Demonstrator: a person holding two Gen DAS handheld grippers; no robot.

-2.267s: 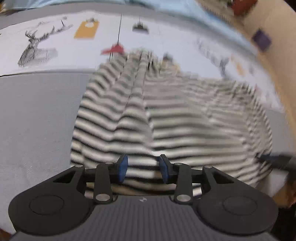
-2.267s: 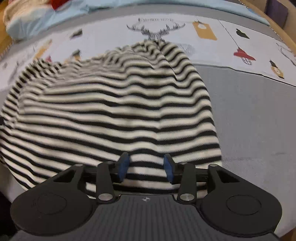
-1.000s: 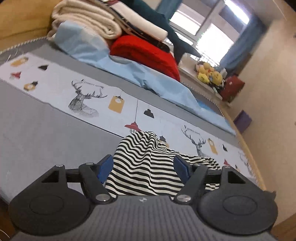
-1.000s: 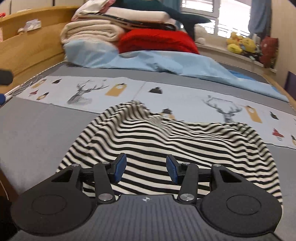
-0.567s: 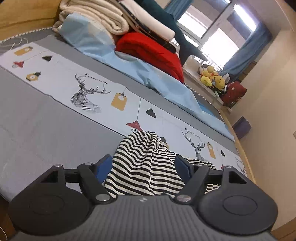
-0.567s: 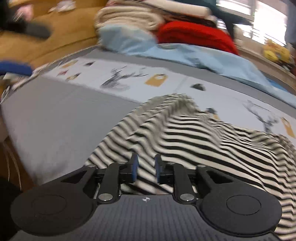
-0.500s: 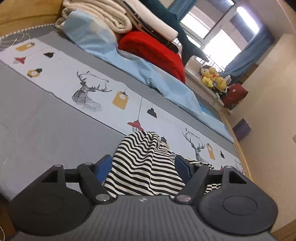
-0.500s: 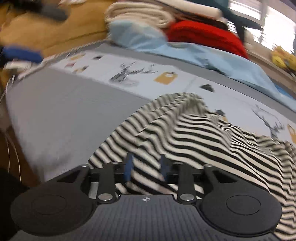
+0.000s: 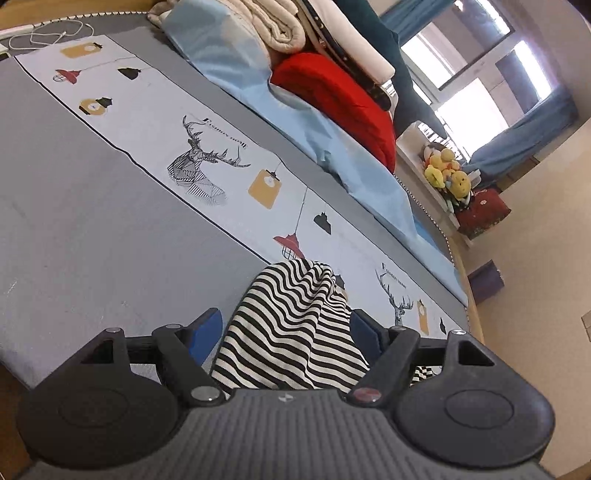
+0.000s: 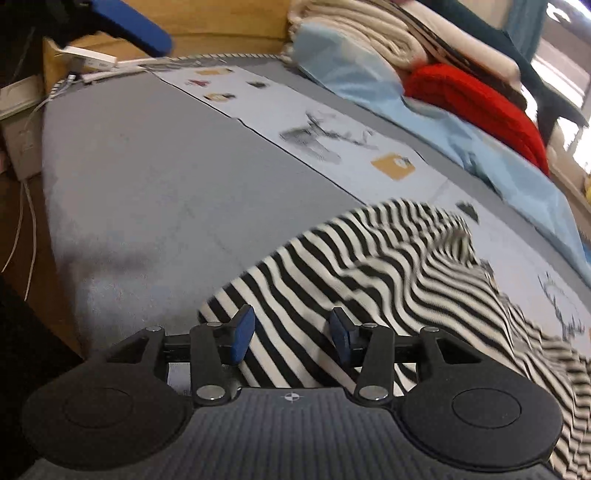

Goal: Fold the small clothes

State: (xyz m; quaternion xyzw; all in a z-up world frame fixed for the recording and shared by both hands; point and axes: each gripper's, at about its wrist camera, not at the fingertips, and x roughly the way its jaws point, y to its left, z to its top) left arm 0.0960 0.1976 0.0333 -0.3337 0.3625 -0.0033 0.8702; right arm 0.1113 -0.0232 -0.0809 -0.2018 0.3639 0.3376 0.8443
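Blurring in the right wrist view smears the striped garment point(image 10: 399, 273) toward the frame's right edge, where it is cut off — full outline cannot be made out. It lies rumpled on the grey bed cover point(image 10: 147, 177), near its front edge. Left gripper point(image 9: 286, 328): jaws spread wide, a raised fold between them, contact not discernible. Right gripper point(image 10: 291, 334): jaws apart over the cloth, released. Only the left view shows the window point(image 9: 476, 62) and plush toys point(image 9: 447, 173); only the right shows white cables point(image 10: 22, 236). Stacked bedding point(image 9: 280, 29) sits beyond.
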